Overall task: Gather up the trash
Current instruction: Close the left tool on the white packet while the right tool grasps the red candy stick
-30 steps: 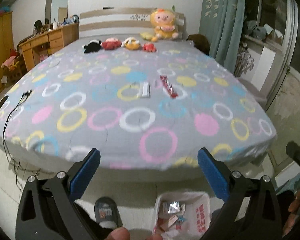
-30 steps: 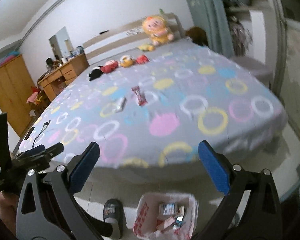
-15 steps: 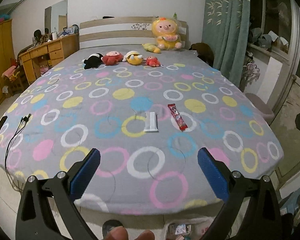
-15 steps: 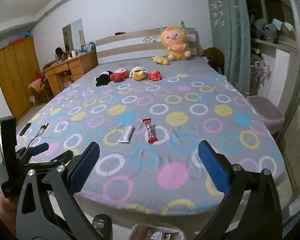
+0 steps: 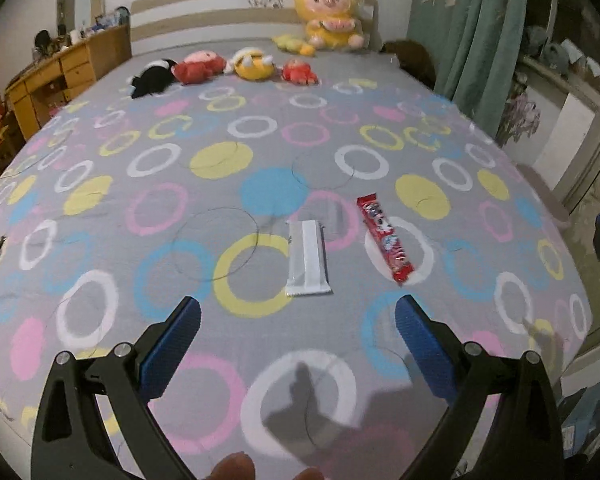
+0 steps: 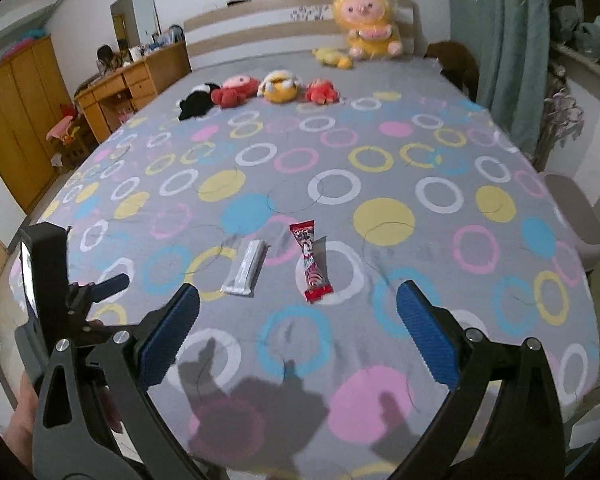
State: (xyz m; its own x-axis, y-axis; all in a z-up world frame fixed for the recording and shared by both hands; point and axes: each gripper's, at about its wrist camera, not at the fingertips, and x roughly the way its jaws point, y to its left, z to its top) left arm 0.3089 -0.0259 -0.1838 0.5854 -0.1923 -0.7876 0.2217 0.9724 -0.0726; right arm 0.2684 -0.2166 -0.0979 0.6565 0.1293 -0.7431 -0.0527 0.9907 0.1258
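Trash lies near the middle of the bed (image 5: 100, 216), two pieces side by side on the grey sheet printed with coloured rings. In the left wrist view the silver wrapper (image 5: 307, 258) sits at 12 o'clock just beyond the left gripper (image 5: 298, 320), and the red wrapper (image 5: 385, 238) lies at about 1 o'clock, near the silver one but not touching it. The left gripper's blue-padded fingers (image 5: 172, 344) are spread wide with nothing between them, and they touch neither wrapper; they hang above the sheet, casting a shadow on it at 6 o'clock.

In the right wrist view the red wrapper (image 6: 310, 266) is at 12 o'clock ahead of the right gripper (image 6: 298, 318), with the silver wrapper (image 6: 246, 267) at 11 o'clock beside it. The right gripper's blue pads (image 6: 426, 338) also stand wide apart, empty, clear of both pieces. The left gripper (image 6: 100, 286) shows at 9 o'clock in this view, hovering over the near left part of the sheet.

At the far end of the bed, toward 12 o'clock, a row of small plush toys (image 5: 220, 66) lies on the sheet, and a large yellow plush doll (image 5: 328, 16) sits against the headboard (image 5: 220, 12). A wooden desk (image 6: 136, 80) stands at 10 o'clock and a green curtain (image 5: 472, 40) hangs at 2 o'clock.
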